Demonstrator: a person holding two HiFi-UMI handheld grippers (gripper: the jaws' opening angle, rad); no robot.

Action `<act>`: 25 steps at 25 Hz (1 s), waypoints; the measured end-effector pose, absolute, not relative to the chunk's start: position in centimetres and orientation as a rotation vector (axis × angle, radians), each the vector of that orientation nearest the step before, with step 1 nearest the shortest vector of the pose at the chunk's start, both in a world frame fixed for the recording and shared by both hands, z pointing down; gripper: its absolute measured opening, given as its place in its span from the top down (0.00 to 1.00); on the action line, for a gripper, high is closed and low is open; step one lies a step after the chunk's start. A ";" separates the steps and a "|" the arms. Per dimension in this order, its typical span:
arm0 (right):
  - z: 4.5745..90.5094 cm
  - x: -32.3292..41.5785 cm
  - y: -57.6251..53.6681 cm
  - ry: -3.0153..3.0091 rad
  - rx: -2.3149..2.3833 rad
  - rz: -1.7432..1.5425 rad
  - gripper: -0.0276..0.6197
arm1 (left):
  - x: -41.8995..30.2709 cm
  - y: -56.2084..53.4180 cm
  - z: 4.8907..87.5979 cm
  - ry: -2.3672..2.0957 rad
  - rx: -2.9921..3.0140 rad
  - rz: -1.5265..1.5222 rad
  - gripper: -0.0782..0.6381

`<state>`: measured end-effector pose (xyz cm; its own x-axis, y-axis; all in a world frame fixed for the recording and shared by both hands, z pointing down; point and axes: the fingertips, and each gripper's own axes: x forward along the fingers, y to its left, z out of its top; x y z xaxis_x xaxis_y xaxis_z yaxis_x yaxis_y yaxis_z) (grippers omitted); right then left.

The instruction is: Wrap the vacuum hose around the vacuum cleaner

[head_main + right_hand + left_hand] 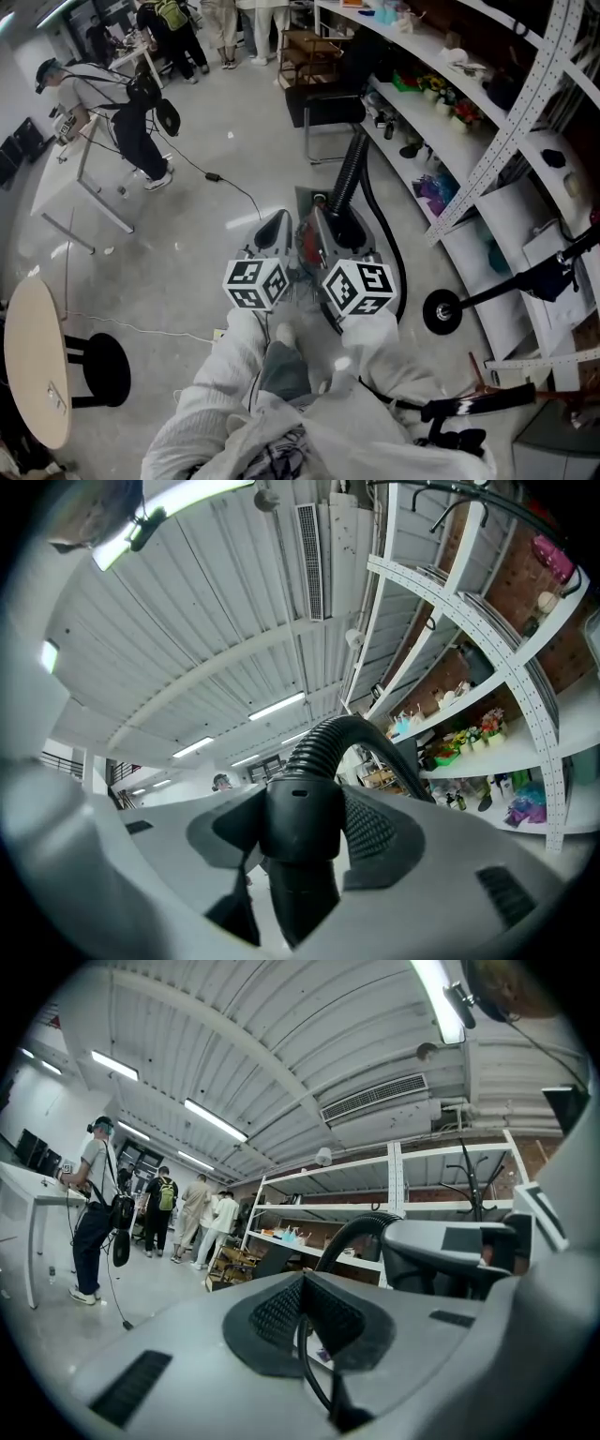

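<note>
The right gripper [301, 797] has its jaws clamped on the smooth black cuff at the end of the vacuum hose [325, 741], whose ribbed length arcs up and away toward the shelving [487, 752]. The left gripper [300, 1283] has its pads pressed together. A thin black cord [314, 1377] runs down from the seam between them, but I cannot tell whether it is pinched. In the head view both grippers point forward side by side. The vacuum cleaner [309, 246] sits on the floor [187, 244] just beyond and between them. The hose rises from it toward a black chair [328, 105]. A round table [33, 361] and a black stool [105, 368] stand well off to the left.
</note>
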<state>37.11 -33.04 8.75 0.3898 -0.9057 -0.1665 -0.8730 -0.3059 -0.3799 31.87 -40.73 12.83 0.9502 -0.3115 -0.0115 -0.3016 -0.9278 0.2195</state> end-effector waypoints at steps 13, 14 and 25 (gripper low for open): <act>8.4 47.2 -58.2 1.512 -2.292 -0.195 0.59 | 39.8 -65.1 11.5 -0.408 2.934 -0.008 0.89; 8.3 47.4 -59.8 1.530 -2.291 -0.197 0.59 | 39.9 -66.6 11.6 -0.416 2.927 -0.007 0.89; 8.4 40.2 -74.9 1.903 -2.058 -0.347 0.59 | 34.0 -77.1 14.1 -0.663 2.803 -0.001 0.89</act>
